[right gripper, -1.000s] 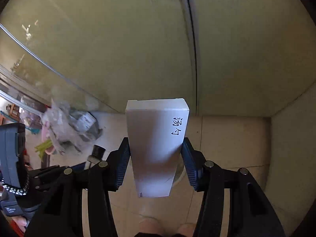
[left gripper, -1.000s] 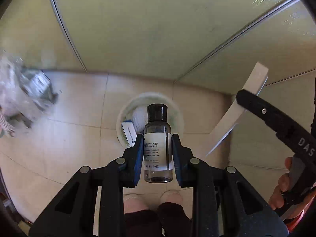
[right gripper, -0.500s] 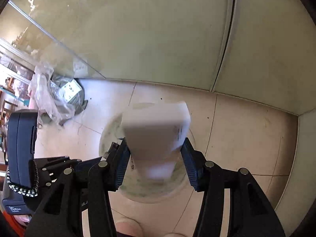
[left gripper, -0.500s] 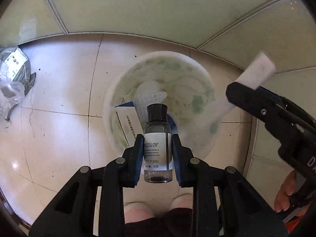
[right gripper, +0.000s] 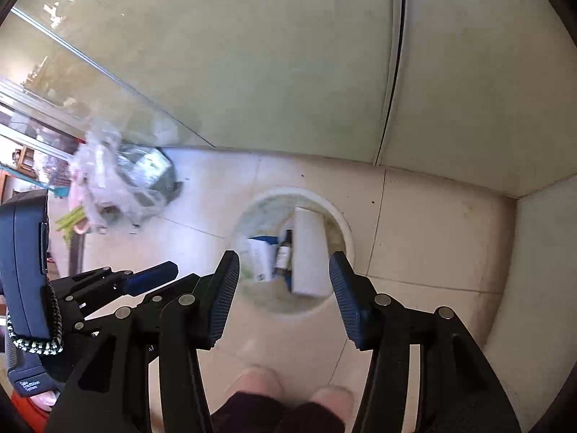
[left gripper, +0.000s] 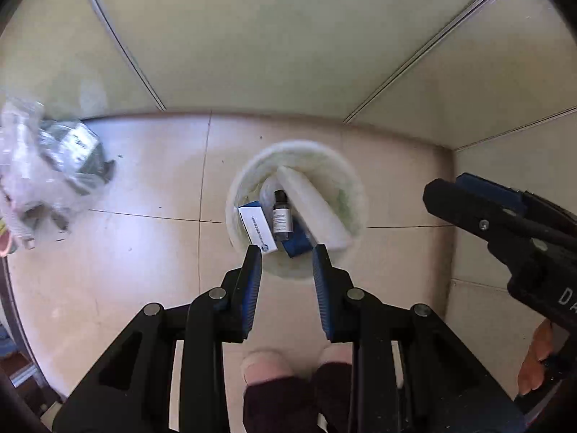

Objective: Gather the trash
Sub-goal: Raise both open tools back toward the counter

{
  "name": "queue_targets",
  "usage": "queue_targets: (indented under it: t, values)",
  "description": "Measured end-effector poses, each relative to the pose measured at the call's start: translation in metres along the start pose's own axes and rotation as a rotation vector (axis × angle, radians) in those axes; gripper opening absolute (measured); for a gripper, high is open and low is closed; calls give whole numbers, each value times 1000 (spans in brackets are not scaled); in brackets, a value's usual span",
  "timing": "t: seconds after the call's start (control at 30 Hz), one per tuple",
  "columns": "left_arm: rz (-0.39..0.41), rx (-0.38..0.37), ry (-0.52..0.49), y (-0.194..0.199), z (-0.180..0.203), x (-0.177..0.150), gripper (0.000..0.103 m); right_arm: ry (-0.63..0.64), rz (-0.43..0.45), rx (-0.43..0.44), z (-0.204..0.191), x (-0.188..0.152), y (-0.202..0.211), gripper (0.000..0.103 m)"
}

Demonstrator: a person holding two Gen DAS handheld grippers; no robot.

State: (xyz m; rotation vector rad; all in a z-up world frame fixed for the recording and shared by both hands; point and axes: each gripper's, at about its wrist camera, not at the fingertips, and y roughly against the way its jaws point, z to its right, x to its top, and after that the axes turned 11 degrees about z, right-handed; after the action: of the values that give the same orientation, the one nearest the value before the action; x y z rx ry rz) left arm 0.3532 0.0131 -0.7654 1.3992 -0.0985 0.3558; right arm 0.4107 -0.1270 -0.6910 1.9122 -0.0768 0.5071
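A round white waste bin point(left gripper: 346, 169) point(right gripper: 342, 223) stands on the tiled floor by the wall. Inside lie a small clear bottle with a black cap point(left gripper: 279, 213) point(right gripper: 283, 252), a long white box point(left gripper: 313, 209) point(right gripper: 310, 252), a white and blue carton point(left gripper: 256, 229) point(right gripper: 261, 258) and a blue item point(left gripper: 297, 241). My left gripper point(left gripper: 287, 252) is open and empty above the bin's near rim. My right gripper point(right gripper: 285, 259) is open and empty above the bin; it also shows at the right of the left wrist view point(left gripper: 468, 198).
A crumpled clear plastic bag with packaging point(left gripper: 47, 166) point(right gripper: 119, 176) lies on the floor to the left. Pale green wall panels rise behind the bin. The person's slippered feet point(left gripper: 295, 364) stand just below the grippers. A wall corner closes the right side.
Both grippers have opened. The bottle dropped from the left gripper and the white box from the right gripper into the bin. Both grippers have risen away from the bin.
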Motion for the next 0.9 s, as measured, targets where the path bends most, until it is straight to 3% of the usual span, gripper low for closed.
queue_targets:
  t: [0.27,0.47,0.6,0.77,0.9]
  values:
    - [93,22,-24,199,34,51,27,17,110,10,-55,59,187,48]
    - [248,20,-46,363,60,95,27,11,237,19,-89,103,333,48]
    - [348,0,-68,451,73,113,28,12,335,9,-108,121,410,48]
    - [456,-34,-99,536,80,126,35,6,457,-8,-127,132,484,48]
    - [523,-37,-122,578,84,135,39,2,543,-34,-145,143,517,49]
